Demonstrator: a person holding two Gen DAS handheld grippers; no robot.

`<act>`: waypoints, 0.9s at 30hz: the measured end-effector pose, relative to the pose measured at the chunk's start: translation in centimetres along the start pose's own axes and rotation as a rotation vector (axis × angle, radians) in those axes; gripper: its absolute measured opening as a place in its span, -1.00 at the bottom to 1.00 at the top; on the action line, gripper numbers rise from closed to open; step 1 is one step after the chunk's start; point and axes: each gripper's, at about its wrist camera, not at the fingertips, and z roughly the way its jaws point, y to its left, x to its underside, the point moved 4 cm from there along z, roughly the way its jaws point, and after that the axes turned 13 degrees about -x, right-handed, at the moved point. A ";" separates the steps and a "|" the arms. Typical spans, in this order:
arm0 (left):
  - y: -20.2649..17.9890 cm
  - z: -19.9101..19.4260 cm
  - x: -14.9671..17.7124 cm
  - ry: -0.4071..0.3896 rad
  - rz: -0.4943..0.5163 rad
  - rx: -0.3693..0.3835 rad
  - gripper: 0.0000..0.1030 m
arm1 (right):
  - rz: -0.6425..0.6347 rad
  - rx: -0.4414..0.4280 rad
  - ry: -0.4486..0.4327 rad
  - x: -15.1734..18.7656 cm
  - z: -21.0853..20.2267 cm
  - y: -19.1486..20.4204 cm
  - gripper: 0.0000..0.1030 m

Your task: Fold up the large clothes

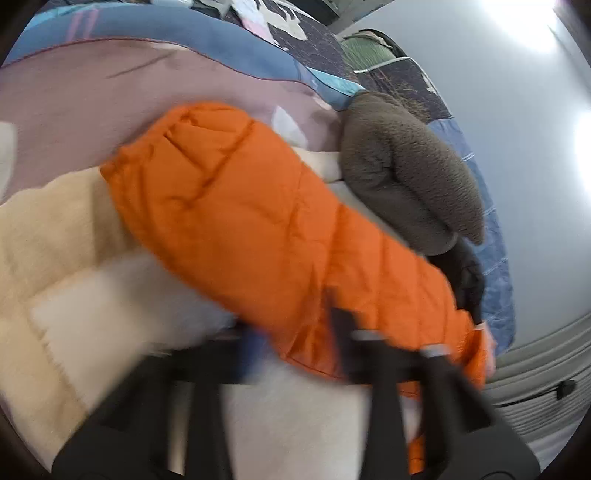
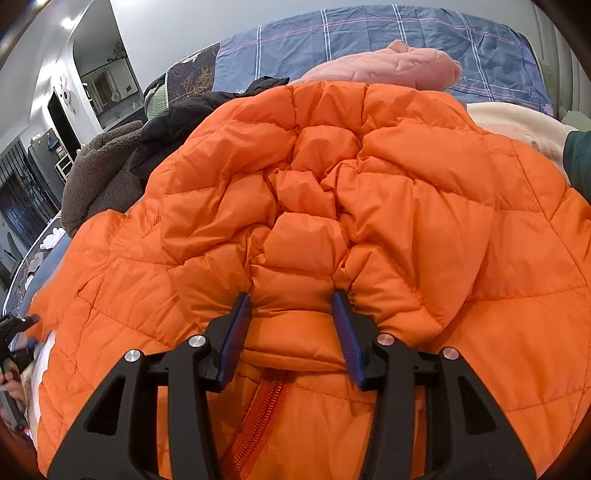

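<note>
An orange quilted puffer jacket (image 2: 369, 192) lies spread on the bed, zipper toward me. My right gripper (image 2: 291, 306) has its blue pads (image 2: 236, 332) pressed on either side of the bunched collar. In the left wrist view one orange sleeve (image 1: 258, 221) of the jacket runs diagonally over a cream blanket (image 1: 55, 258). My left gripper (image 1: 299, 339) is blurred at the sleeve's lower edge, with orange fabric between its fingers. In the right wrist view the left gripper (image 2: 18, 328) shows at the jacket's far left edge.
A brown fleece garment (image 1: 406, 177) and a black garment (image 2: 177, 122) lie beside the jacket. A pink garment (image 2: 388, 66) sits behind it on the blue plaid sheet (image 2: 332, 33). A person's dark sleeve (image 2: 578, 155) enters at the right. The bed's edge drops to grey floor (image 1: 535, 221).
</note>
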 end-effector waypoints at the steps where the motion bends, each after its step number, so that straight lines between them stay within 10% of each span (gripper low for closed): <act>1: -0.8 -0.3 -0.2 0.000 0.015 0.019 -0.86 | 0.002 -0.003 -0.002 0.0 -0.1 0.0 -0.07; 11: -24.7 -9.9 4.4 -0.208 0.568 0.347 -0.88 | 0.020 -0.031 -0.009 0.2 -0.4 -0.9 -0.06; 18: -41.4 -8.7 19.5 -0.065 0.934 0.595 -0.87 | 0.107 -0.092 -0.060 0.5 -2.5 -1.9 -0.04; 20: -43.4 -7.0 23.5 0.027 0.999 0.615 -0.76 | 0.174 -0.138 -0.096 0.9 -4.5 -2.6 0.09; 23: -44.1 -4.3 28.3 0.076 1.074 0.572 0.01 | 0.232 -0.146 -0.131 1.6 -8.0 -4.1 0.10; 27: -43.1 -2.3 30.0 0.098 1.130 0.544 0.03 | 0.299 -0.056 -0.156 2.0 -11.2 -6.8 0.13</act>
